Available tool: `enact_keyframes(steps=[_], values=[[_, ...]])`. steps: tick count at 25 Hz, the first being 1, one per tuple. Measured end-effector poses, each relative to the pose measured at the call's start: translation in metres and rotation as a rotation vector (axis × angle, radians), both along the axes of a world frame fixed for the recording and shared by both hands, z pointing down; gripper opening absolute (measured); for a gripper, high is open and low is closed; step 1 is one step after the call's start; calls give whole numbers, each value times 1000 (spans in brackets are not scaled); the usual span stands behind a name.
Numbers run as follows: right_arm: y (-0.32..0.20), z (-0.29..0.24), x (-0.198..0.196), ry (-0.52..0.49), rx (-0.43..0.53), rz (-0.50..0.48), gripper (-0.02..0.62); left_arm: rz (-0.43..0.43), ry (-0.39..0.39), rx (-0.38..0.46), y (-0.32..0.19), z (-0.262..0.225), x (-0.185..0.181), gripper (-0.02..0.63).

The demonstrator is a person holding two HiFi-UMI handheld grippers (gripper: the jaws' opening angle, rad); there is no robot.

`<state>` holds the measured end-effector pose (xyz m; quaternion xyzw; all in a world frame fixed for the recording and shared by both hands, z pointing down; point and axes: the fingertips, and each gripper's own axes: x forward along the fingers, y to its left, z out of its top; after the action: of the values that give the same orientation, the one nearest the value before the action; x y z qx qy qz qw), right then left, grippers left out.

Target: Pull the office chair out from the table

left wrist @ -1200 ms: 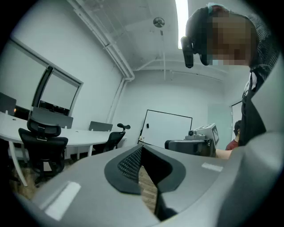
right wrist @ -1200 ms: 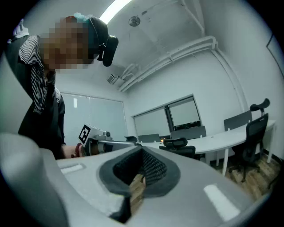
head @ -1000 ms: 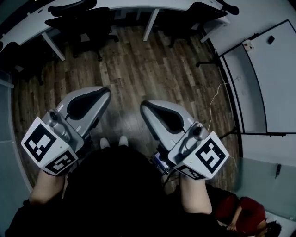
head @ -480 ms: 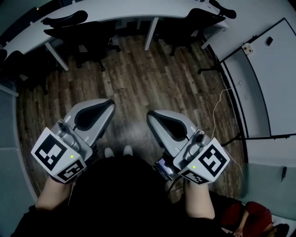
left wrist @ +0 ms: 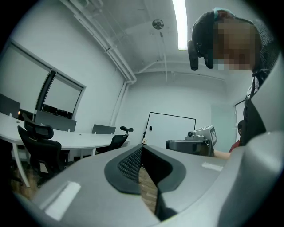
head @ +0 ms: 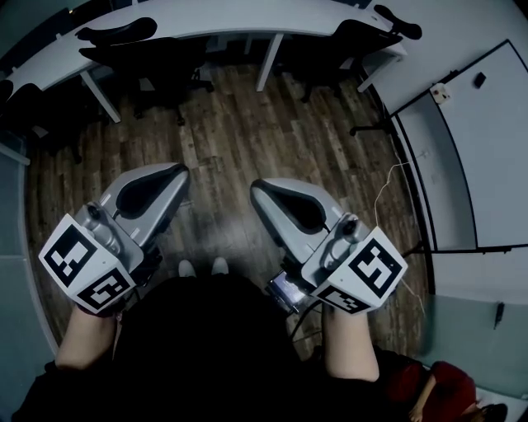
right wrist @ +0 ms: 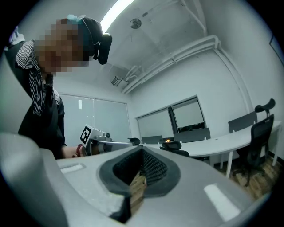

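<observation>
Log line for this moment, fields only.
phase: pre-approach | left gripper: shut, empty | right gripper: shut, empty | black office chairs: pushed in at curved white table, untouched

A dark plank floor (head: 239, 140) is seen from above. A whiteboard (head: 487, 157) is stood along its right edge, and a thin pale cable (head: 386, 177) is trailed over the planks just beside it. A person in red (head: 437, 383) is seen in the lower right corner. A strip light (left wrist: 179, 22) is lit on the ceiling, near pipes (left wrist: 111, 48).
</observation>
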<state>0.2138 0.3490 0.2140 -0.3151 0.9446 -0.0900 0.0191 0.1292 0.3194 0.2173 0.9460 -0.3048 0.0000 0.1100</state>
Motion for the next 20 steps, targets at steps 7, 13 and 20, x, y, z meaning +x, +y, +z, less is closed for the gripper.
enact_keyframes(steps=[7, 13, 20], values=[[2, 7, 17, -20, -8, -34, 0, -9, -12, 10, -3, 1, 13, 4], [-4, 12, 33, -41, -18, -39, 0, -21, -38, 3, -12, 4, 30, 4], [-12, 16, 35, -48, -19, -51, 0, -66, -57, 0, -22, 12, 26, 3]])
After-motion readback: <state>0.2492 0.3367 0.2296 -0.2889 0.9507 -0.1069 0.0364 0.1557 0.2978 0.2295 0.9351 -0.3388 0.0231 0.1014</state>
